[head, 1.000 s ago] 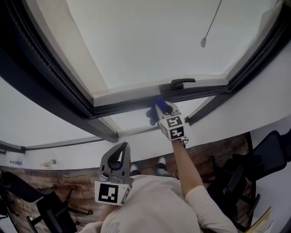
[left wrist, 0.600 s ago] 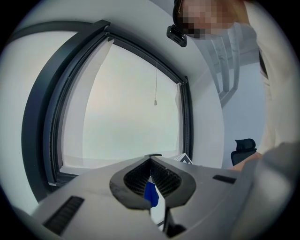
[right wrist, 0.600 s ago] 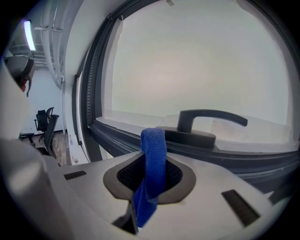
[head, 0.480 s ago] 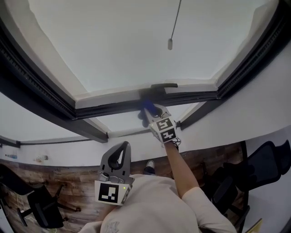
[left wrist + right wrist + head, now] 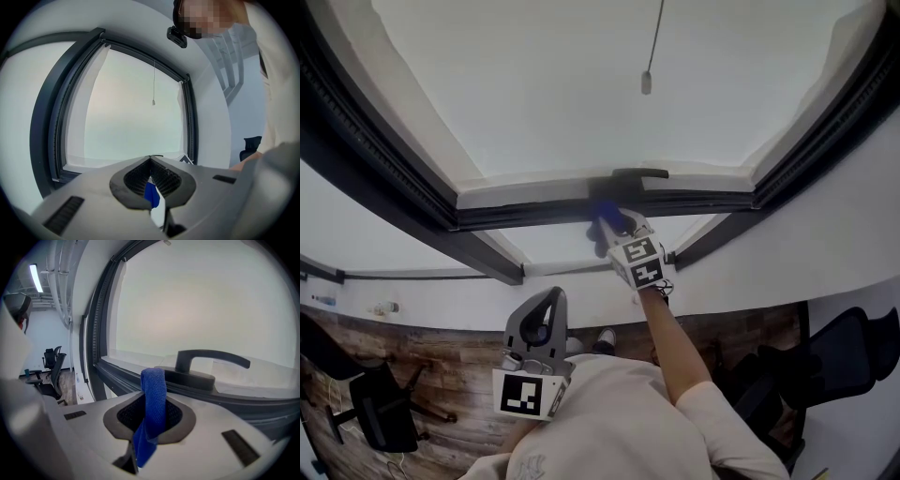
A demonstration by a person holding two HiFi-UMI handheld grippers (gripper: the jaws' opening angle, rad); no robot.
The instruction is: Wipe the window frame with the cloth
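Right tool (image 5: pixel 622 230), clamped on blue cloth (image 5: pixel 604 217), has edged nearer handle (image 5: pixel 639 174) along window frame (image 5: pixel 534 214); wiping underway; left tool (image 5: pixel 551 300) closed, empty, idle.

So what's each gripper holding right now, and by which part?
The right gripper pinches the blue cloth just below its fold, which pokes past the jaws. The left gripper holds nothing.

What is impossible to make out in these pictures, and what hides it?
1. Whether the cloth touches the window frame: right gripper view, the cloth's own fold covers the contact; head view, too small.
2. Small items at far left: head view, too small to identify.
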